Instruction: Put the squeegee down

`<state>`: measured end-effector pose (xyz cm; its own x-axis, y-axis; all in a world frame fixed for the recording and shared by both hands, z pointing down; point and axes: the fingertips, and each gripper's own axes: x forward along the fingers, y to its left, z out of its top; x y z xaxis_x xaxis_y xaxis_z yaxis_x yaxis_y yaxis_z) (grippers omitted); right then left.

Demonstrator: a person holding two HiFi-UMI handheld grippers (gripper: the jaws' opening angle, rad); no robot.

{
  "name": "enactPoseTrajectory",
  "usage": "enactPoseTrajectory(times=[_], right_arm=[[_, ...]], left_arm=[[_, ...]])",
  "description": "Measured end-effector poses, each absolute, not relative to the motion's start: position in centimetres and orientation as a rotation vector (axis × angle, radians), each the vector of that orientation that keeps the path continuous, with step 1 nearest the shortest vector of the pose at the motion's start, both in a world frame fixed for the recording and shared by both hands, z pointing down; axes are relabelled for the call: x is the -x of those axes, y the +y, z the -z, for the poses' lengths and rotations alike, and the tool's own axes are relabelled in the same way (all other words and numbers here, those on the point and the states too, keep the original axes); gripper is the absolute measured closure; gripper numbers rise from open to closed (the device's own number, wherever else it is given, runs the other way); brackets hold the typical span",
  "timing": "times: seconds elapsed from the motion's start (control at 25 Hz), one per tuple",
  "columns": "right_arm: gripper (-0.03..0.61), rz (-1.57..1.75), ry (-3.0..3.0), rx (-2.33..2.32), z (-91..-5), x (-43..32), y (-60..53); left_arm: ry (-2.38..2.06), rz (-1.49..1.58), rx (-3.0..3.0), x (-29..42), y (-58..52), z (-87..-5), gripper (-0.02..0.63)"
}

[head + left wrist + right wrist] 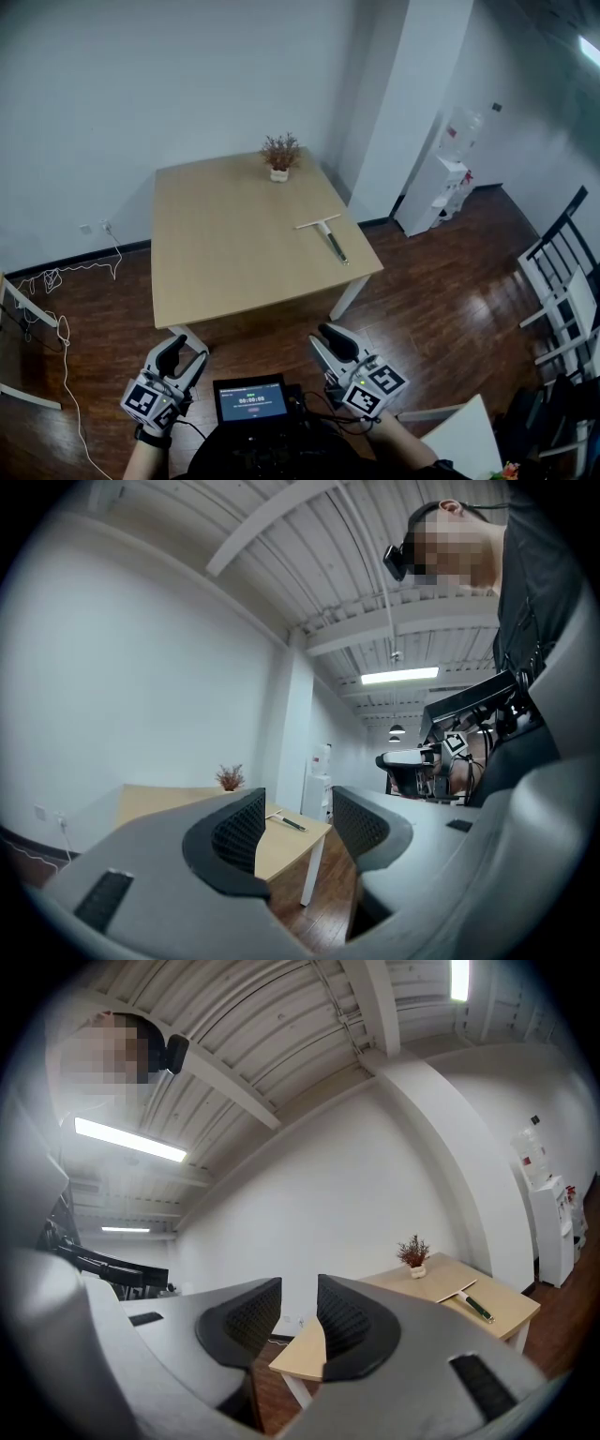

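head view: white pot (279, 175) with reddish, perhaps dried, plant (280, 149); squeegee (329, 236) nearby

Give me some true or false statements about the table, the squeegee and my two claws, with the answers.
1. The white-bladed squeegee with a dark handle lies on the light wooden table. True.
2. The left claw grips the squeegee. False: its jaws stand apart and empty, short of the table.
3. The small reddish potted plant stands at the table's far edge. True.
4. The right claw is shut on something. False: its jaws stand apart with nothing between them.
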<state>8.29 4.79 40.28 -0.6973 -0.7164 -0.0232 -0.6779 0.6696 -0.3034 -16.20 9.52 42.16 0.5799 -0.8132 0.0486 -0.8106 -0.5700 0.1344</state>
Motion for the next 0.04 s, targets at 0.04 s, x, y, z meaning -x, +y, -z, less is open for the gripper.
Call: enactPoseTrajectory(times=[0.04], right_arm=[[0.434,0.412,2.740,1.152,-40.31,-8.21,4.68]], left_arm=[[-1.377,0.029,-2.665,16.26,9.40,-42.13,0.382]])
